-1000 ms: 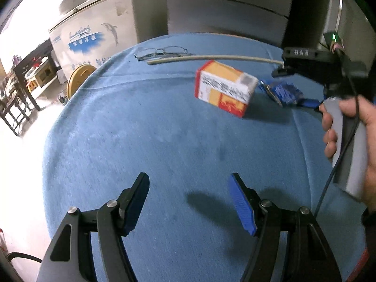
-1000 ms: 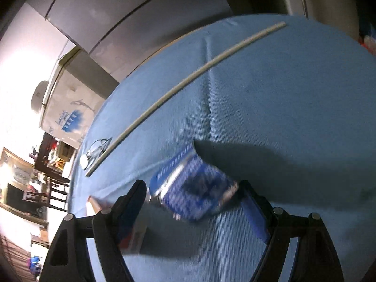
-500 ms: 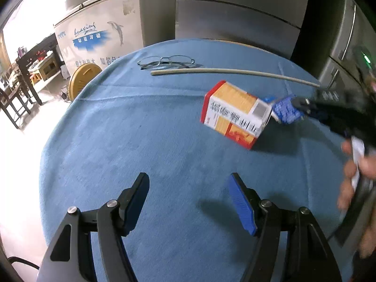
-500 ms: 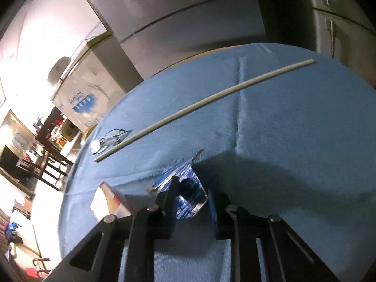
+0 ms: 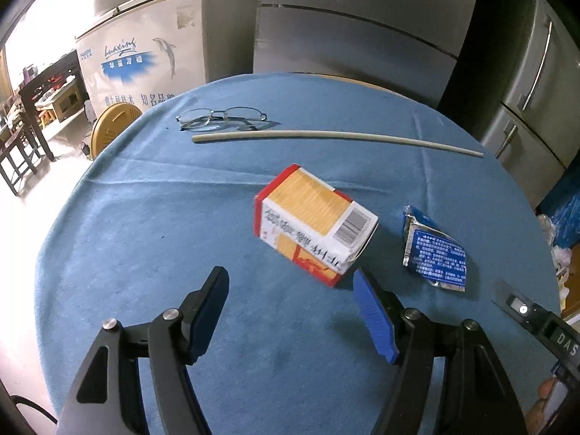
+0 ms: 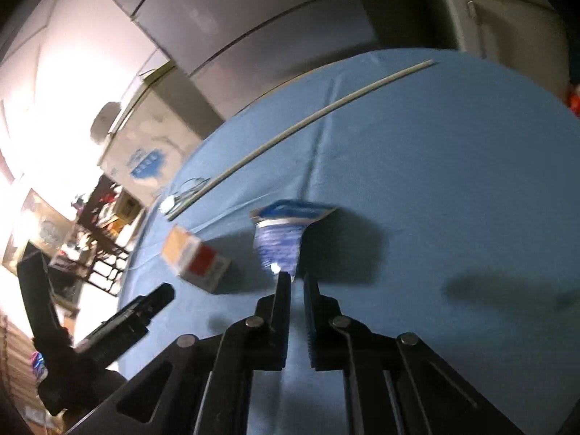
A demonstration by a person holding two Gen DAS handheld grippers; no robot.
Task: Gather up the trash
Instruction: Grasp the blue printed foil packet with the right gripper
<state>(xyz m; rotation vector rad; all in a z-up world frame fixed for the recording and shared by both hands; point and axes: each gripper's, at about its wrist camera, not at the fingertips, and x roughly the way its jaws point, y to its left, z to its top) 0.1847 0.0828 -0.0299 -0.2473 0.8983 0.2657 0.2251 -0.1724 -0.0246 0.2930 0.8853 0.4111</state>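
A red, orange and white carton [image 5: 314, 223] lies on its side on the round blue-clothed table [image 5: 152, 217]. A crumpled blue foil wrapper [image 5: 433, 251] lies flat to its right. My left gripper [image 5: 290, 290] is open and empty, just short of the carton. In the right wrist view, my right gripper [image 6: 296, 278] is nearly closed with a narrow gap, its tips at the near edge of the wrapper [image 6: 281, 243], which seems to rest on the cloth. The carton [image 6: 194, 259] lies to its left.
Eyeglasses [image 5: 221, 117] and a long pale rod [image 5: 337, 137] lie at the far side of the table. A white chest freezer [image 5: 145, 54] and grey refrigerators [image 5: 362, 25] stand behind. Chairs [image 5: 21, 134] stand at left. The right gripper's body [image 5: 543, 326] shows at lower right.
My right gripper closed around the wrapper, then pulled back toward the near side; the wrapper now lies flat on the cloth. My left gripper moved closer to the carton.
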